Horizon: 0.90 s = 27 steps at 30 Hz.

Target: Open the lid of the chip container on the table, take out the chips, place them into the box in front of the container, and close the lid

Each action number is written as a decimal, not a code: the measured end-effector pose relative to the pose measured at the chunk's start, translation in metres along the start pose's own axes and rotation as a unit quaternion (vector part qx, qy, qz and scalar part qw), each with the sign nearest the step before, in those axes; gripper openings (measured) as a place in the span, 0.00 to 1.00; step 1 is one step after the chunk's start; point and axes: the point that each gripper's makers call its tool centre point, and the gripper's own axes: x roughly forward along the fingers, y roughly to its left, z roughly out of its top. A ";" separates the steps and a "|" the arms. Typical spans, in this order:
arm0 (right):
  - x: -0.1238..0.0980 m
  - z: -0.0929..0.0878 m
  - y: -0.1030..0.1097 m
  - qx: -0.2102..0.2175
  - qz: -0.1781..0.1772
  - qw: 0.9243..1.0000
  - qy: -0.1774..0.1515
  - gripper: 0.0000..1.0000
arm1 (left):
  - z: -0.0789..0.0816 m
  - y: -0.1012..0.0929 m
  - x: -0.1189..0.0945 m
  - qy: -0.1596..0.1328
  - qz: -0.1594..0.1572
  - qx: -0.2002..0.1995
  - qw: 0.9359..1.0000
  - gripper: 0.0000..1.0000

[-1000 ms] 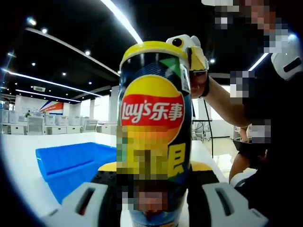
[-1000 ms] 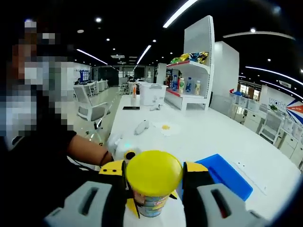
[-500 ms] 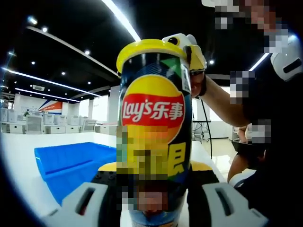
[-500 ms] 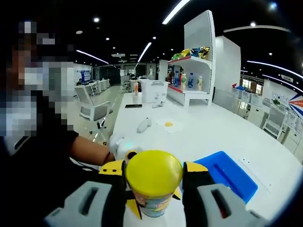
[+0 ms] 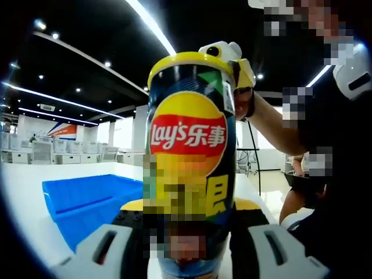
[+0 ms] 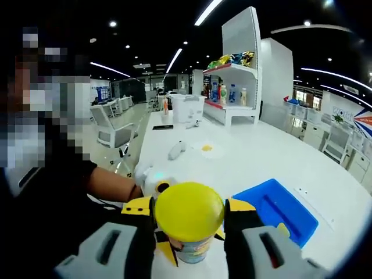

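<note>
Chip container [image 5: 189, 168] stands upright between the left gripper [image 5: 189, 247]'s jaws, which clamp its lower body. The right gripper [image 6: 189, 232] grasps the yellow lid [image 6: 189, 210] from both sides at the can's top; the lid is on, so opening is at its start. Beyond and beside the can lies the blue box [image 6: 276, 209] on the white table [image 6: 244, 163], no chips in it yet. Emptying and reclosing remain.

Yellow lid [image 6: 189, 210] on a dark blue, yellow-and-red container [image 5: 189, 168]; blue box [image 5: 87, 203].
</note>
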 end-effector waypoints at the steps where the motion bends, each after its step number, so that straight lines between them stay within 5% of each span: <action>1: 0.000 0.000 0.000 -0.004 0.000 1.000 -0.003 0.46 | 0.000 0.000 0.000 0.000 0.000 0.000 1.000 0.53; 7: -0.004 0.005 0.001 -0.024 -0.005 1.000 -0.018 0.46 | 0.000 0.001 0.000 0.001 0.001 0.000 1.000 0.53; 11: -0.011 0.024 -0.006 -0.022 -0.024 0.997 -0.063 0.46 | 0.000 0.001 0.000 0.002 0.001 0.000 1.000 0.53; 14: -0.013 0.042 -0.005 -0.029 -0.037 0.991 -0.122 0.36 | 0.000 0.001 0.000 0.001 0.000 0.000 1.000 0.53; 27: 0.008 0.032 0.000 -0.043 -0.038 0.985 -0.166 0.17 | 0.000 0.000 0.000 0.002 -0.002 -0.001 1.000 0.53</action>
